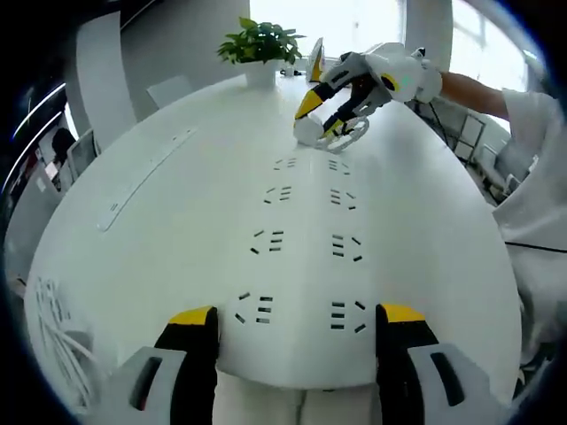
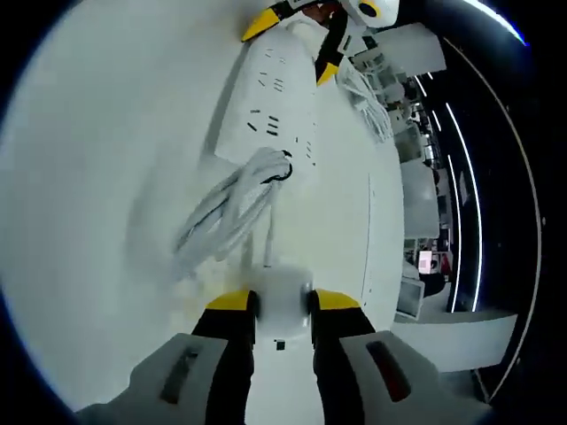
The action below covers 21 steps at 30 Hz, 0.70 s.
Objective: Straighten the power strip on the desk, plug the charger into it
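Note:
A long white power strip [image 1: 306, 221] lies on the white desk and runs away from my left gripper [image 1: 297, 316]. Its near end fills the space between the jaws, which press on both sides. At the strip's far end my right gripper [image 1: 321, 115] holds a white charger [image 1: 310, 131]. In the right gripper view that gripper [image 2: 282, 301] is shut on the charger block [image 2: 282, 312]. The charger's bundled white cable [image 2: 230, 208] reaches forward to the power strip [image 2: 275, 106]. Beyond it the left gripper [image 2: 297, 44] straddles the strip's other end.
A potted plant [image 1: 261, 44] stands at the desk's far edge. A long cable slot [image 1: 146, 177] runs along the desk on the left, and loose white cables [image 1: 53, 319] hang off the near left edge. A person's sleeve [image 1: 532, 159] is at the right.

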{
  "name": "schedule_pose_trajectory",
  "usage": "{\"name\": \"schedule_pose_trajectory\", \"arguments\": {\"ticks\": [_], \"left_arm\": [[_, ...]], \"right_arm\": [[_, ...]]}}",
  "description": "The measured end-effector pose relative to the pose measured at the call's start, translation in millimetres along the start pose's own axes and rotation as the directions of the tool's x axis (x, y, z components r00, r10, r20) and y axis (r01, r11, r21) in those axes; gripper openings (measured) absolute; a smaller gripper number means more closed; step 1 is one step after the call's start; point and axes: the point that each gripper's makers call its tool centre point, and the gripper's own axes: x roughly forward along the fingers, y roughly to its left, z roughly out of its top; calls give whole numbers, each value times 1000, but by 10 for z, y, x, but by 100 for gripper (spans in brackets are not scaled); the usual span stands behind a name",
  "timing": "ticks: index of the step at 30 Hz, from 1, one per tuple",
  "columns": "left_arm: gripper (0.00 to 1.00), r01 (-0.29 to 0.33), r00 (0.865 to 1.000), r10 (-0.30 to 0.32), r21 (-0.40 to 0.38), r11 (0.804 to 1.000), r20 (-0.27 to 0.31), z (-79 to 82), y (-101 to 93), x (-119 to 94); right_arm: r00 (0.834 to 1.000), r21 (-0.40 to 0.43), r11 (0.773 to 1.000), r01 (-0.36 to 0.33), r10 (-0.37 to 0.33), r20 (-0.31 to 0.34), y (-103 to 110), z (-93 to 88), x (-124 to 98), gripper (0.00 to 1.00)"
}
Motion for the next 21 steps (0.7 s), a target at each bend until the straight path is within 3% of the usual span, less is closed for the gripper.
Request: {"name": "schedule_pose_trajectory", "arguments": {"ticks": [5,8,15,21], "left_arm": [[73,1,1000,-1,0,1000,2,2,-2,1],[73,-1,1000,1,-2,1000,7,4,-3,1],[73,-1,1000,1,-2,1000,7,5,-5,1],[73,0,1000,0,-2,1000,7,3,-7,-2]], "right_arm": [[994,-60,993,104,-102,27,19,52,-31,24],[992,-56,991,120,-118,38,42,78,-67,24],[980,-195,961,197,-186,75,26,97,-63,25],[975,-215,952,220,-208,76,17,142,-118,27]]}}
